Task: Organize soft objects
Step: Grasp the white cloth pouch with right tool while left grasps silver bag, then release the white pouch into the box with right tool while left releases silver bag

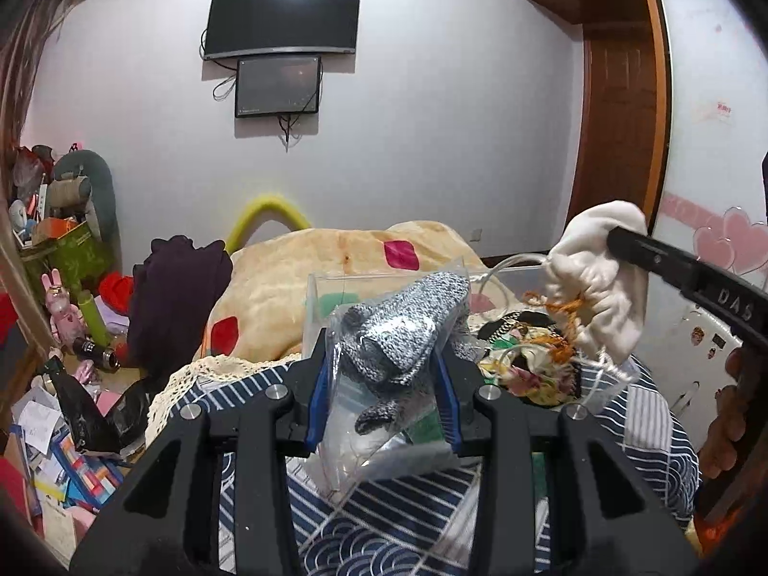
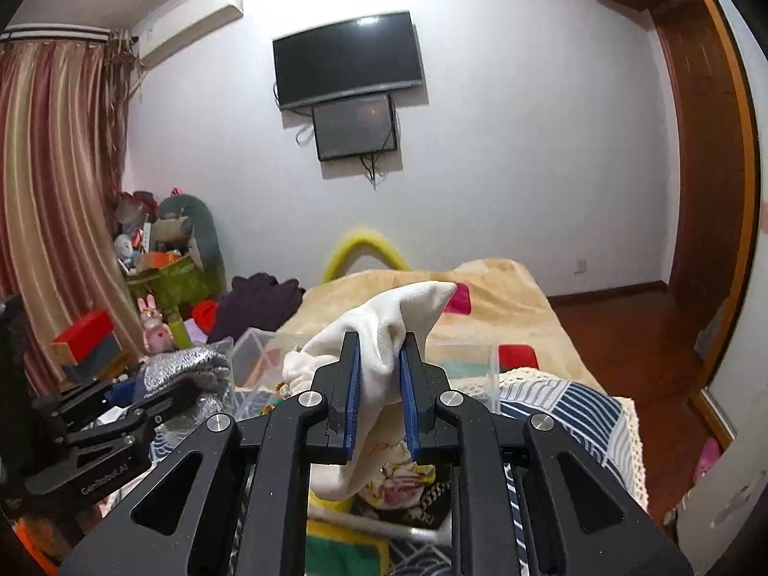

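My left gripper (image 1: 384,360) is shut on a grey knitted item in a clear plastic bag (image 1: 403,331), held above the bed. It also shows at the left of the right wrist view (image 2: 192,374). My right gripper (image 2: 379,360) is shut on a white cloth pouch (image 2: 389,326), lifted over the bed. In the left wrist view the pouch (image 1: 600,278) hangs at the right with orange yarn (image 1: 561,312) at its gathered mouth. A clear plastic box (image 1: 331,297) stands on the bed behind both; it also shows in the right wrist view (image 2: 461,360).
The bed has a blue striped quilt (image 1: 384,504) and a beige blanket (image 1: 297,278). A flowered cloth (image 1: 523,365) lies under the pouch. A dark purple garment (image 1: 177,288) sits at the bed's left edge. Clutter covers the floor at the left (image 1: 57,384). A wardrobe (image 1: 710,144) stands right.
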Motion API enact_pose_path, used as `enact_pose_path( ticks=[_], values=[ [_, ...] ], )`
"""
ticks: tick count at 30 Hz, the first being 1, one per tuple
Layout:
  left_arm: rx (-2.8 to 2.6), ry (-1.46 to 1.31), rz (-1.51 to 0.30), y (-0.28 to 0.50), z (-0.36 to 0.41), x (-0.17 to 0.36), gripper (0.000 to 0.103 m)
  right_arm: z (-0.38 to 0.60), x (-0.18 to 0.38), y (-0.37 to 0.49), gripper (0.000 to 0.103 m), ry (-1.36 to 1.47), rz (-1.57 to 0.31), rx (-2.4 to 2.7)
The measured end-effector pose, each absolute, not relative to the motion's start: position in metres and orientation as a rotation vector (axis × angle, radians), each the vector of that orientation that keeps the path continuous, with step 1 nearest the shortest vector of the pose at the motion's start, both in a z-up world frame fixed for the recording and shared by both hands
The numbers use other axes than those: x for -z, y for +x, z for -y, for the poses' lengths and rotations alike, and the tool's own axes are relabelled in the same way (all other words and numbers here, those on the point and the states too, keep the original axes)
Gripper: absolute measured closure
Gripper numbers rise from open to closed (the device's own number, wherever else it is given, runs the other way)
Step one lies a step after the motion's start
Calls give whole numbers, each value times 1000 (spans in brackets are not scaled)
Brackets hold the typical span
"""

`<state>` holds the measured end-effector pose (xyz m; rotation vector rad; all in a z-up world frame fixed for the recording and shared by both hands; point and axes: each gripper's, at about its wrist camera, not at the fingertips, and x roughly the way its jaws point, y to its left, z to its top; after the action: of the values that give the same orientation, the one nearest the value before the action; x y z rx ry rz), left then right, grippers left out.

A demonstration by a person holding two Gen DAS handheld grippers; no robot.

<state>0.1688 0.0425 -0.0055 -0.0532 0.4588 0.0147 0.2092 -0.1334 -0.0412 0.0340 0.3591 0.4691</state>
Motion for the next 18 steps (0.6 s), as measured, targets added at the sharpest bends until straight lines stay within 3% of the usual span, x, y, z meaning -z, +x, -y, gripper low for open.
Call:
enact_pose_path(
  ticks=[18],
  values=[
    [-30, 10, -597, 219, -31, 54, 64, 115, 88, 234, 85, -88, -563, -507]
  ],
)
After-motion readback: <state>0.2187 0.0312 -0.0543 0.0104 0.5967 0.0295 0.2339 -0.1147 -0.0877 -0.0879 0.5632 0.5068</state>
